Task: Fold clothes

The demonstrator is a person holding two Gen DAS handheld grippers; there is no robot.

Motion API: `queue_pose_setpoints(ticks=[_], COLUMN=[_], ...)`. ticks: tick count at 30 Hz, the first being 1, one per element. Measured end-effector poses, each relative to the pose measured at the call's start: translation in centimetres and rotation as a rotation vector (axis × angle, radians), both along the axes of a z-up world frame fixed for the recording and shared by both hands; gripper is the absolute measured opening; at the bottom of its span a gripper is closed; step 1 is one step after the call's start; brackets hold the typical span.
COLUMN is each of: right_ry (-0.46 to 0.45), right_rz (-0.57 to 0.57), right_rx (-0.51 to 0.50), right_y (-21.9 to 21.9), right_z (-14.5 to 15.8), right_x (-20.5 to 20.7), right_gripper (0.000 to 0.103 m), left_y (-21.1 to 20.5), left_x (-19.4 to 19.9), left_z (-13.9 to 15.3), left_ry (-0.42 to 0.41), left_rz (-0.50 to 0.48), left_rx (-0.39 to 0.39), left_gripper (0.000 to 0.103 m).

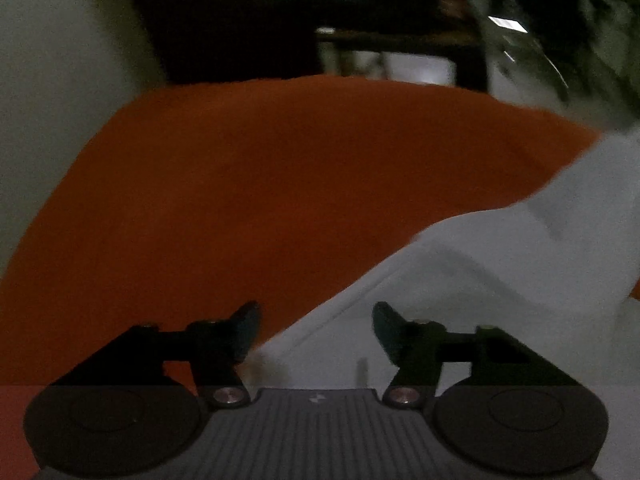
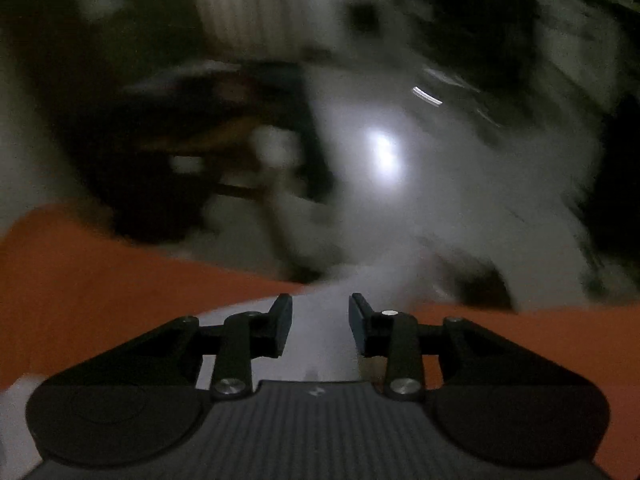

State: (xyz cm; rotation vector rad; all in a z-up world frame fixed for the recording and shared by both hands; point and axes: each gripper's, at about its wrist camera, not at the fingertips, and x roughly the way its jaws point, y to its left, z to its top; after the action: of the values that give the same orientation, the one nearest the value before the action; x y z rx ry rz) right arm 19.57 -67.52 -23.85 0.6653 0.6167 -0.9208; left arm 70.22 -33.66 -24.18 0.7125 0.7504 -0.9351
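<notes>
No legible writing, white garment (image 1: 500, 264), orange surface (image 1: 240, 184)

One orange bench (image 1: 200, 200) surface. One white garment (image 1: 500, 280) on it, seen in both views; no second piece can be made out. Two tongs, one per view: left tongs (image 1: 316, 328), right tongs (image 2: 320, 328), two fingers each. Background too blurred to count.

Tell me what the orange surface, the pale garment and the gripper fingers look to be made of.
Orange surface: likely matte cloth or felt, with no shine; blur leaves it open.
Pale garment: soft woven fabric, judging by its folds and a seam line.
Left gripper fingers: dark matte plastic, with metal pivot screws glinting at their base.
</notes>
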Motion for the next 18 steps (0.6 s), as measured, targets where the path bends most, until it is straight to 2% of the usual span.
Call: queue_pose_setpoints(ticks=[1,3,5,6,8,10,12,14,15,16,17,18], right_ry=[-0.034,-0.067,-0.119,-0.113,-0.088,-0.008,0.106,0.174,0.180,0.171,0.149,0.109], right_rz=[0.139,0.512,0.942,1.091,1.229,1.314,1.337,1.368,1.377,1.391,1.408,1.433], right_rx=[-0.013,-0.006,-0.003,-0.040,-0.141,-0.172,-0.211,-0.198,-0.167,-0.122,-0.102,-0.112], right_y=[1.8,5.5,9.5,11.5,14.7,16.9,18.1,18.4,17.9,17.6,17.4,17.2], right_z=[1.0,2.1,1.4,0.7,-1.0,-3.3,-5.6,-7.4,-8.1,-8.5,-8.5,-8.3], right_x=[2.0,8.0,14.9,18.1,24.1,29.7,34.2,36.7,37.4,37.6,37.5,37.2], right_gripper=[0.037,0.045,0.064,0.064,0.064,0.065,0.064,0.067,0.069,0.066,0.046,0.032], left_y=[2.8,8.2,13.2,15.8,20.0,22.2,23.1,23.2,23.3,23.6,24.0,24.3], left_x=[0.9,2.4,3.4,3.9,4.5,4.8,4.9,4.3,4.1,3.9,3.6,3.3], left_z=[0.0,-0.4,-1.1,-1.5,-2.6,-4.1,-5.8,-7.4,-7.8,-7.8,-7.5,-7.3], left_ry=[-0.007,0.001,0.007,0.023,0.050,0.062,0.077,0.080,0.083,0.075,0.062,0.049], left_rz=[0.043,0.114,0.183,0.232,0.305,0.355,0.370,0.380,0.391,0.399,0.407,0.414], left_rx=[0.006,0.032,0.034,0.025,-0.017,-0.041,-0.061,-0.104,-0.130,-0.160,-0.190,-0.220], left_gripper=[0.070,0.069,0.069,0.069,0.069,0.069,0.069,0.068,0.059,0.041,0.029,0.007])
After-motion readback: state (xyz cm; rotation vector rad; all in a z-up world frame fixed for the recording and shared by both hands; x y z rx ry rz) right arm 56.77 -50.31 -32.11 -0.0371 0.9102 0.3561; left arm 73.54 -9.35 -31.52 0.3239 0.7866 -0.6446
